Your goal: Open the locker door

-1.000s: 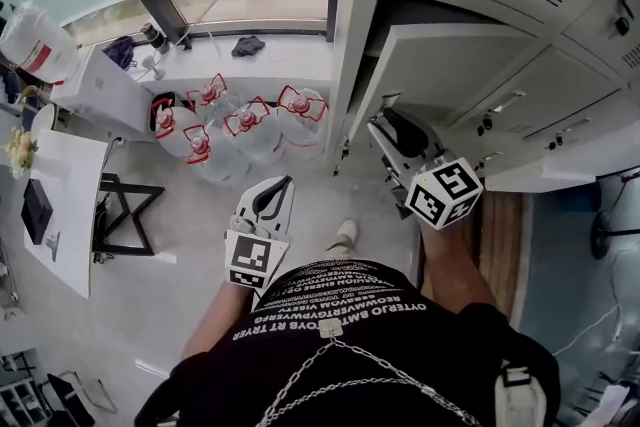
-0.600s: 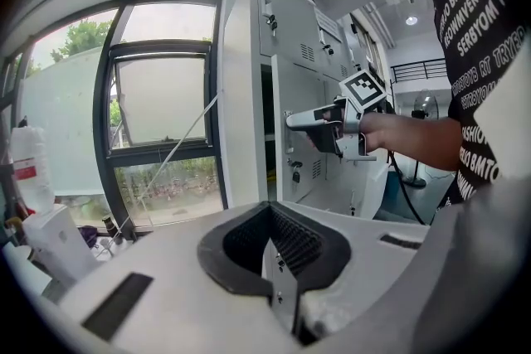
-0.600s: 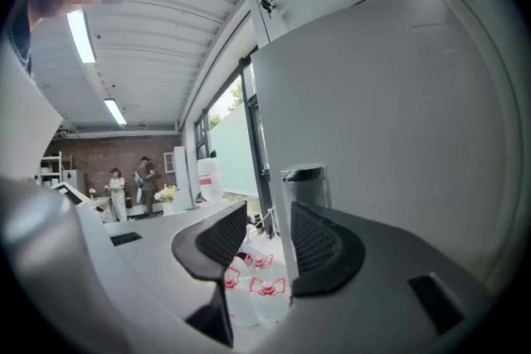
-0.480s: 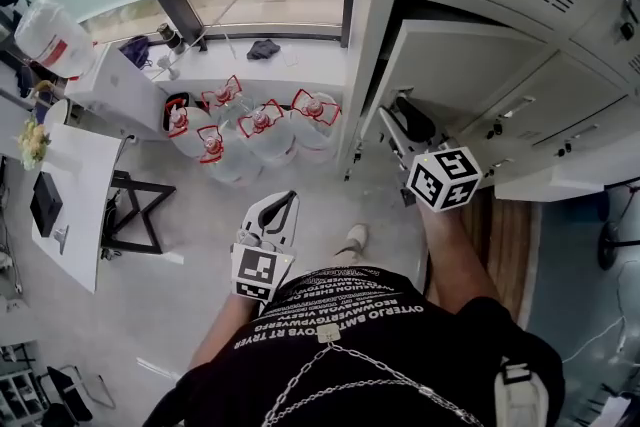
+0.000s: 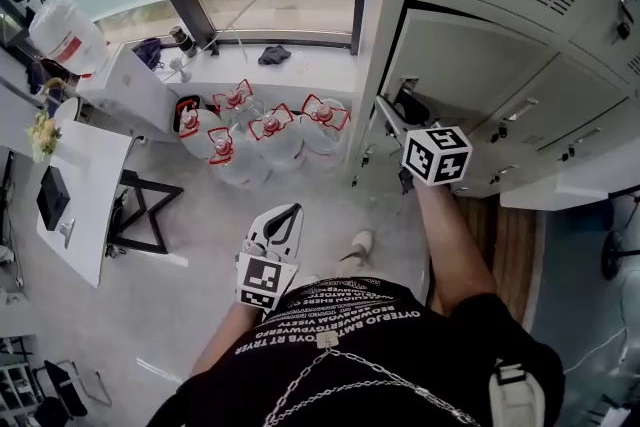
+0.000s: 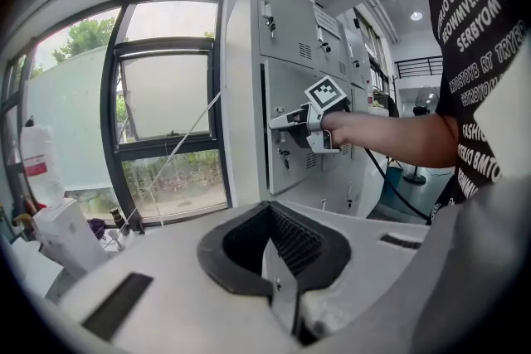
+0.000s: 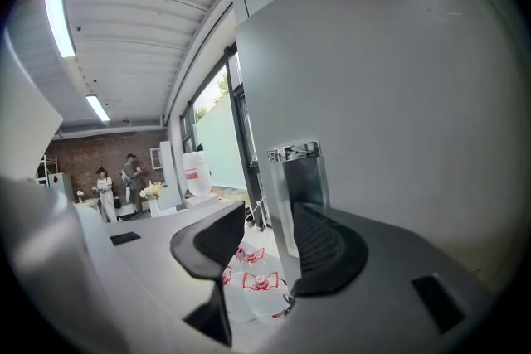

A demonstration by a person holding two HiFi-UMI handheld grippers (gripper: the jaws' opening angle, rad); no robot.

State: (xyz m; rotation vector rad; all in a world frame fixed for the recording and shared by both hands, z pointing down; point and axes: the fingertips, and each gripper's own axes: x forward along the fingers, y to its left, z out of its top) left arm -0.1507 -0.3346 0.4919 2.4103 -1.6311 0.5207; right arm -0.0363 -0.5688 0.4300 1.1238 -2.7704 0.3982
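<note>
Pale grey sheet steel forms the locker door [image 5: 470,65], which stands a little ajar in the bank of lockers at the right, a dark slit showing along its top and its free edge. The right gripper [image 5: 393,107] is held out at arm's length to that free edge, its marker cube [image 5: 437,155] facing upward.

In the right gripper view the black ribbed jaws are parted and straddle the door's [image 7: 390,79] edge just below a shiny chrome latch plate [image 7: 294,152]. The right-hand jaw lies close against the door. The left-hand jaw stands clear of it, with floor showing through the gap.

The left gripper [image 5: 290,213] hangs low in front of the person's body, well apart from the lockers. Its own view shows its jaws drawn together with nothing between them [image 6: 270,215], and looks across at the door [image 6: 286,95].

Clear plastic water jugs with red handles [image 5: 270,130] stand clustered on the floor off the far right corner of a white rectangular table [image 5: 85,205], between that corner and the lockers. The left gripper is well clear of the table's right edge.
</note>
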